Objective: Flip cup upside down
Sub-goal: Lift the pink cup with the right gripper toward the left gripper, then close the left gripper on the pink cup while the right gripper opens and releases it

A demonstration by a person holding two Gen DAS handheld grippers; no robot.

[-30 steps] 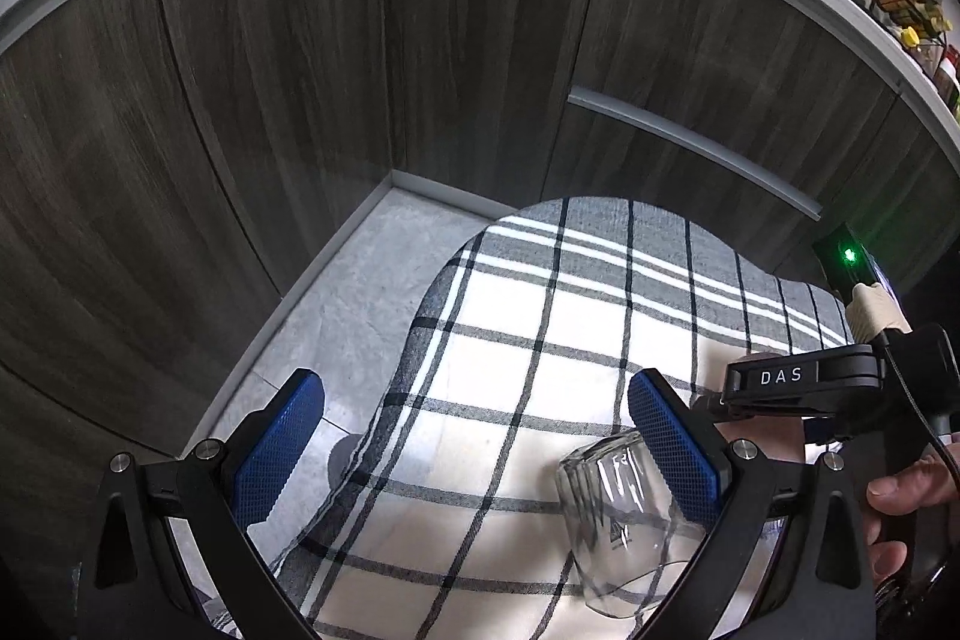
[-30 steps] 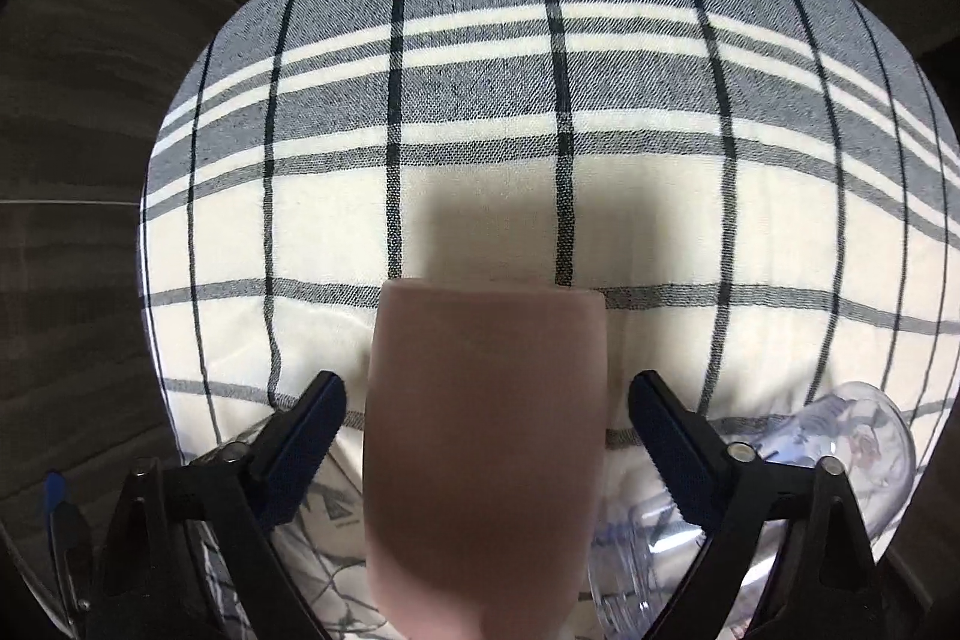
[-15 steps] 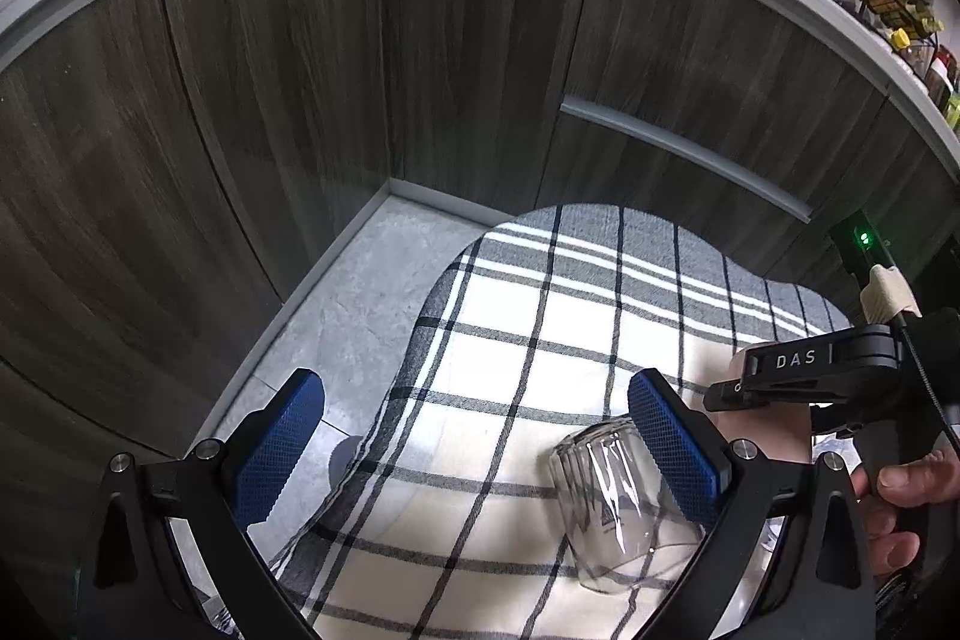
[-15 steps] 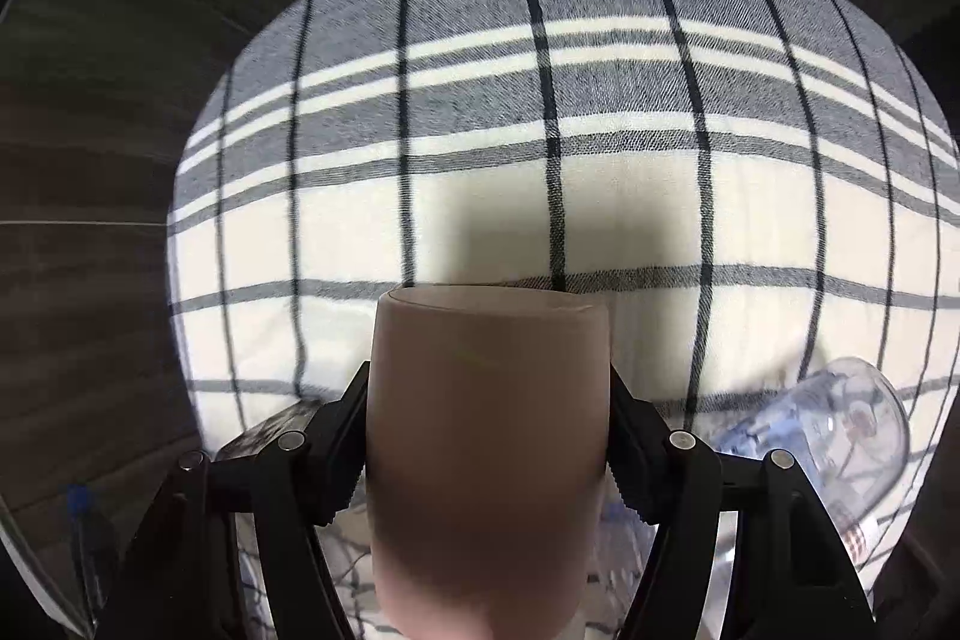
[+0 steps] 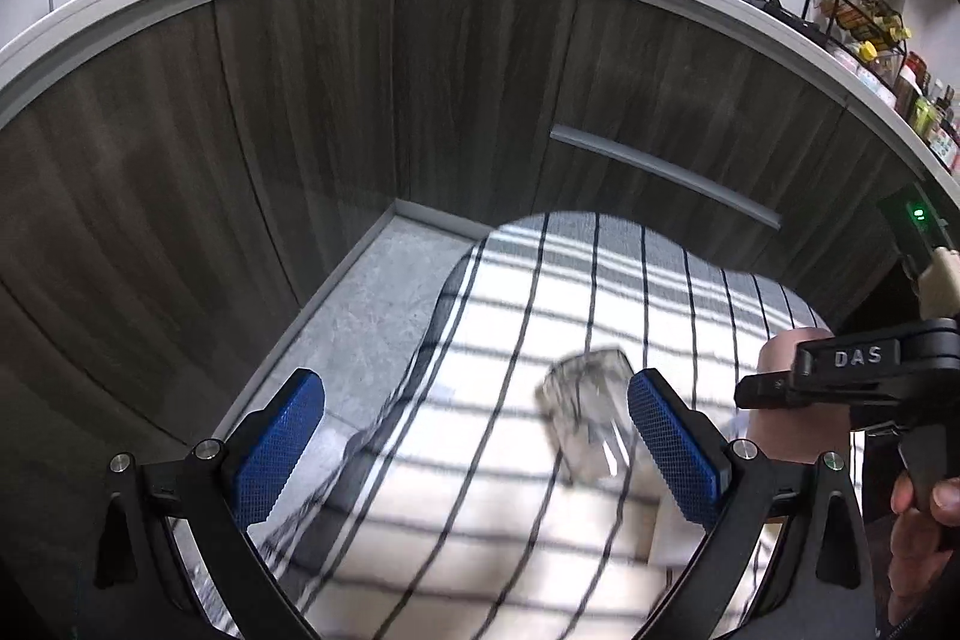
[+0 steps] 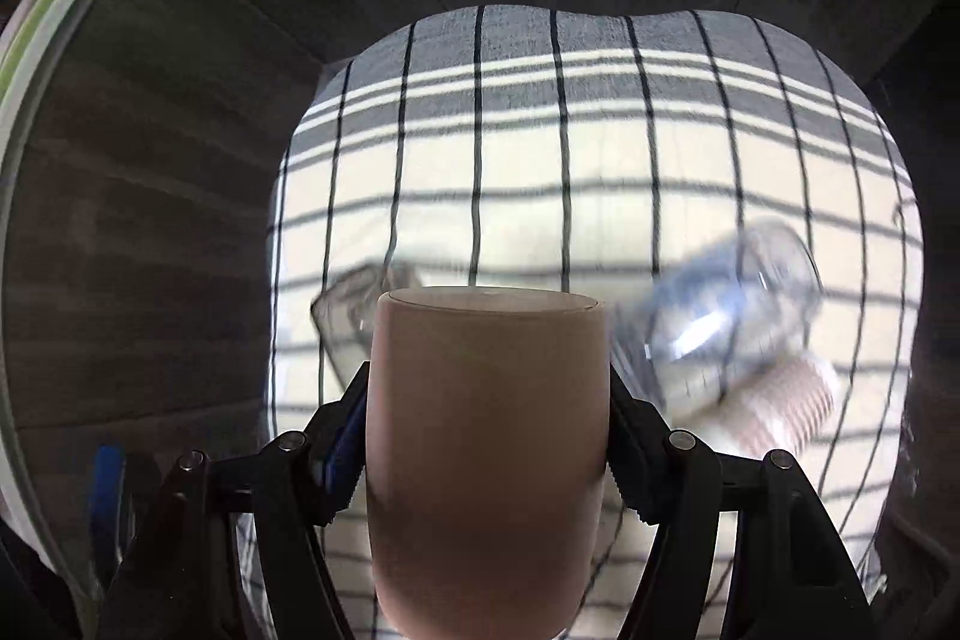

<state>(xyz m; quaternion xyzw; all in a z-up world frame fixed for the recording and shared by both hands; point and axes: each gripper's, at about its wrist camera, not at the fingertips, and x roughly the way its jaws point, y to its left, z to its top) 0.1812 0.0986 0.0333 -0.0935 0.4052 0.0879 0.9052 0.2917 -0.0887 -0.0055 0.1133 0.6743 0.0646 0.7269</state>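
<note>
My right gripper (image 6: pixel 486 436) is shut on a matte brown cup (image 6: pixel 486 436) and holds it above the checked cloth (image 6: pixel 600 172). The cup fills the middle of the right wrist view, its flat end pointing away from the camera. In the left wrist view a sliver of the brown cup (image 5: pixel 780 358) shows behind the right gripper (image 5: pixel 852 370) at the right edge. My left gripper (image 5: pixel 474 436) is open and empty over the cloth (image 5: pixel 600 292), its blue pads wide apart.
A clear glass (image 5: pixel 591 415) lies on the cloth by my left gripper's right pad; it shows left of the brown cup in the right wrist view (image 6: pixel 345 316). A clear jar (image 6: pixel 732 310) and a ribbed pink cup (image 6: pixel 792 400) lie at right. Dark cabinet doors (image 5: pixel 300 130) stand behind.
My right gripper closed on the brown cup and lifted it off the cloth. Both grippers rose and drew back, so more of the cabinets and countertop show.
</note>
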